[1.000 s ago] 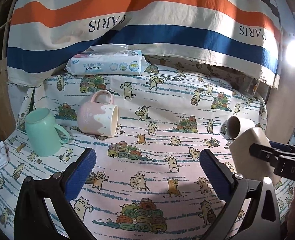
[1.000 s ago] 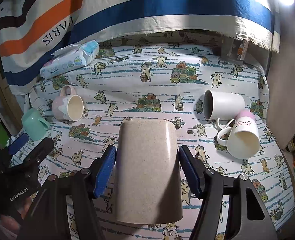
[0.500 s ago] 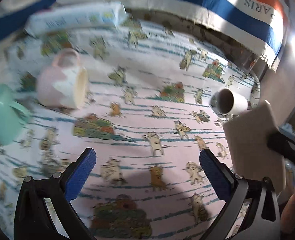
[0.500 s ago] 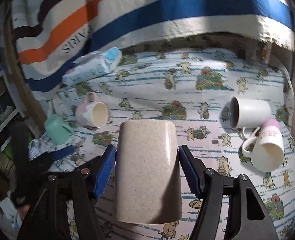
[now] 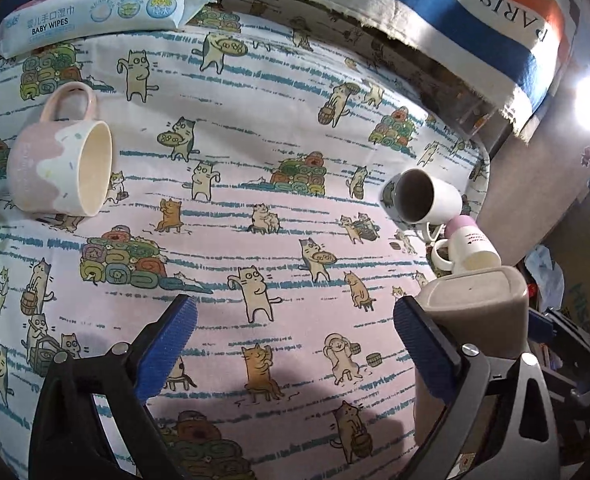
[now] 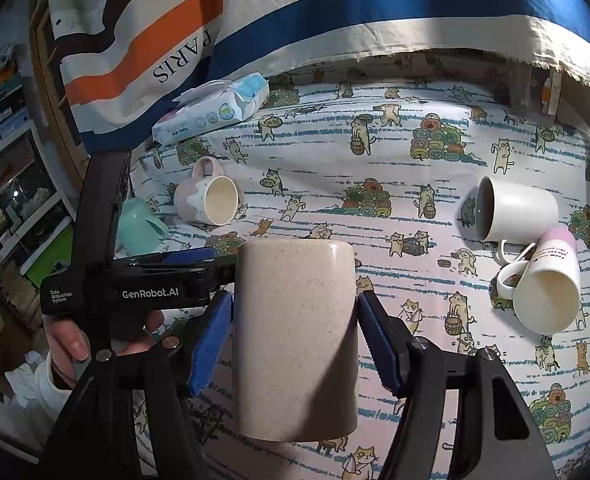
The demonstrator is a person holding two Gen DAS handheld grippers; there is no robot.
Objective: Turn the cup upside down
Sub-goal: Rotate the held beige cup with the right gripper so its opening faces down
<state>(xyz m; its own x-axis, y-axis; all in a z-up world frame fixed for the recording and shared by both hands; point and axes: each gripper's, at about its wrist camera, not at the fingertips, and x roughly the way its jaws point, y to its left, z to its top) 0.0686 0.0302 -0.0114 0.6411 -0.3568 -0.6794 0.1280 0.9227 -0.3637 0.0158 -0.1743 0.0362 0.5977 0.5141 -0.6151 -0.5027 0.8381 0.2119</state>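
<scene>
My right gripper point(image 6: 295, 332) is shut on a beige speckled cup point(image 6: 295, 336), its blue pads pressing both sides, and holds it above the cat-print cloth. The same cup point(image 5: 475, 320) shows at the right edge of the left wrist view, just beyond the left gripper's right finger. My left gripper point(image 5: 295, 348) is open and empty over the cloth; its black body point(image 6: 135, 280) sits close to the left of the cup in the right wrist view.
On the cloth point(image 6: 375, 160) lie a pink-and-white mug point(image 6: 209, 198) on its side, a mint cup point(image 6: 139, 224), a white mug point(image 6: 515, 210) on its side and a pink-bottomed mug point(image 6: 547, 288). A baby wipes pack point(image 5: 95, 12) lies at the back. Striped fabric hangs behind.
The left gripper has moved right and closer to the beige cup, still open. The right gripper has lifted back slightly with the cup still clamped.
</scene>
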